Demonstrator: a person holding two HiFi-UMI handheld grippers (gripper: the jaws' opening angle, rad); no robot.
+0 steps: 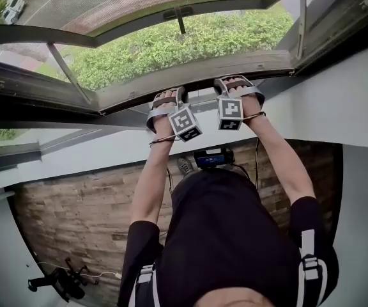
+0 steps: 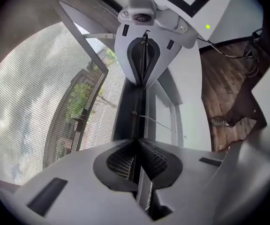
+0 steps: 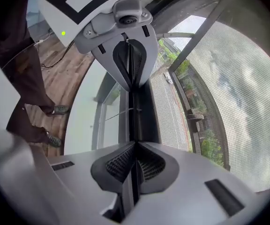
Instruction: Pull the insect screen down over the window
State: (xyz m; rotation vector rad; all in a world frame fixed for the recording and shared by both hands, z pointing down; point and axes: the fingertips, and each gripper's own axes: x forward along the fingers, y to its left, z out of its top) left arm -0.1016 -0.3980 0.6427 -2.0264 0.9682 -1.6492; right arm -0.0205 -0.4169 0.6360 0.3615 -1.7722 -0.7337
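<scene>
both arms stretched out, left gripper [image 2: 136,143] and right gripper [image 3: 135,145] side by side, jaws of each clamped on the insect screen's bottom bar [image 1: 197,74]

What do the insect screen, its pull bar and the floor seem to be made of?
Insect screen: fine grey woven mesh, probably fibreglass or plastic; the street shows through its grid. Pull bar: dark, smooth, straight-edged strip, likely painted metal. Floor: brown wood-look boards with visible plank seams.
</scene>
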